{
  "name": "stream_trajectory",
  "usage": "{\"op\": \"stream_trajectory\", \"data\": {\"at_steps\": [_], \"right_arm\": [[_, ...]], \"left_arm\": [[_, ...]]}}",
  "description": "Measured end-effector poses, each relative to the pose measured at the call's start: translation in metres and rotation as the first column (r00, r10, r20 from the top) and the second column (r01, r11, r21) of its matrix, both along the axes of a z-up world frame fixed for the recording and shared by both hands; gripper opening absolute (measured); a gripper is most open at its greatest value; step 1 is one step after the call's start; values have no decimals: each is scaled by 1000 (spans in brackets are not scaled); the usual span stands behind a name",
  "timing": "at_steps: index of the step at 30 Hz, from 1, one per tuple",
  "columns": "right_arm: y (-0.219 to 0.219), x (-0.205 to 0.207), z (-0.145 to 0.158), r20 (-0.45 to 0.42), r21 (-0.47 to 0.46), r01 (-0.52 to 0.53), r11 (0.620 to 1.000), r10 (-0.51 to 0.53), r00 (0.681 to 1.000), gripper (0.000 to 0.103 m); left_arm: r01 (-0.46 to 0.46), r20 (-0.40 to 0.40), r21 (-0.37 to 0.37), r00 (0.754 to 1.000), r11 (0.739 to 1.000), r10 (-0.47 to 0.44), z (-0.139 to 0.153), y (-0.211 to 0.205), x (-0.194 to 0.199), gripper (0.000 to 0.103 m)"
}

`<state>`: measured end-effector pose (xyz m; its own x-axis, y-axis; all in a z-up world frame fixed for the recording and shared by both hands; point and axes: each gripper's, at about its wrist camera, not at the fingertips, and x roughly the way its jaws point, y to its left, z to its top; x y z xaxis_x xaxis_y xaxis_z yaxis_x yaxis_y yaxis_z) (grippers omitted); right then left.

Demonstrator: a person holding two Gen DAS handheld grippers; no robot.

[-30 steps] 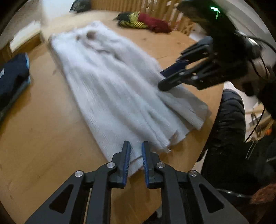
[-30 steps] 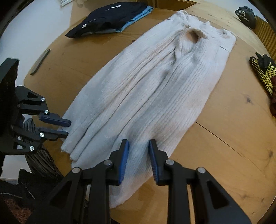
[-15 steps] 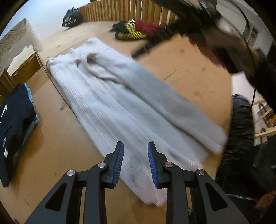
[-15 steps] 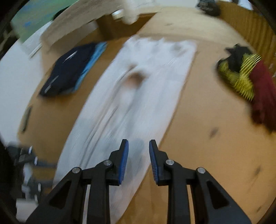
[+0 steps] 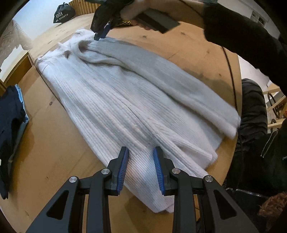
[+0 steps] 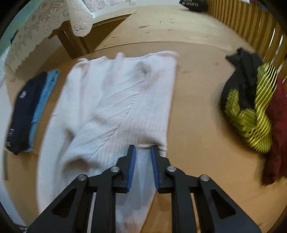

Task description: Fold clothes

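A white ribbed sweater (image 5: 125,100) lies stretched along the round wooden table (image 5: 44,143). My left gripper (image 5: 140,152) stands open just above its near hem end, with nothing between the fingers. At the far collar end a hand holds my right gripper (image 5: 99,35). In the right wrist view the right gripper (image 6: 143,148) has its jaws drawn in on a fabric edge of the sweater (image 6: 116,100), and wrinkles run toward the tips. The sweater's right side is blurred.
Folded navy and light-blue clothes (image 6: 26,111) lie left of the sweater. A yellow-striped black and dark red heap (image 6: 251,111) sits to the right, near wooden slats (image 6: 242,19). A black bag (image 5: 63,15) rests at the far end. The person's black sleeve (image 5: 242,35) crosses above.
My right gripper moved from the hem end up to the collar end and its jaws narrowed on the fabric. My left gripper opened wider over the hem.
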<state>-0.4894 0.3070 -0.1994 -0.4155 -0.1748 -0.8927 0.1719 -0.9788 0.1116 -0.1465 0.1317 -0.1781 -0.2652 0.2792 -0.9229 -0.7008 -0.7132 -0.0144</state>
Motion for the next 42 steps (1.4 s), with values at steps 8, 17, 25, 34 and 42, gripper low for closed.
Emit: {"op": "stream_trajectory", "data": {"at_steps": [8,17,25,34,42], "right_arm": [[0,17,23,16,-22,0,1000,0,1000,18],[-19,173,26,-21,-12,-233,972,232,972,18],[-41,267,5,-21,77,-338,938,341,940,22],[-43,286,28,76,16,-358,934,356,932,22],[-66,299,19,137,72,-359,931,347,928,37]], "left_arm": [[-36,8,27,999,999,36,10,-9,8,27],[37,-21,41,999,998,-36,15,0,24,29],[55,17,21,998,998,-55,11,-3,28,30],[63,-7,43,998,997,-63,28,-6,41,30],[74,22,38,997,997,-75,13,-7,43,31]]}}
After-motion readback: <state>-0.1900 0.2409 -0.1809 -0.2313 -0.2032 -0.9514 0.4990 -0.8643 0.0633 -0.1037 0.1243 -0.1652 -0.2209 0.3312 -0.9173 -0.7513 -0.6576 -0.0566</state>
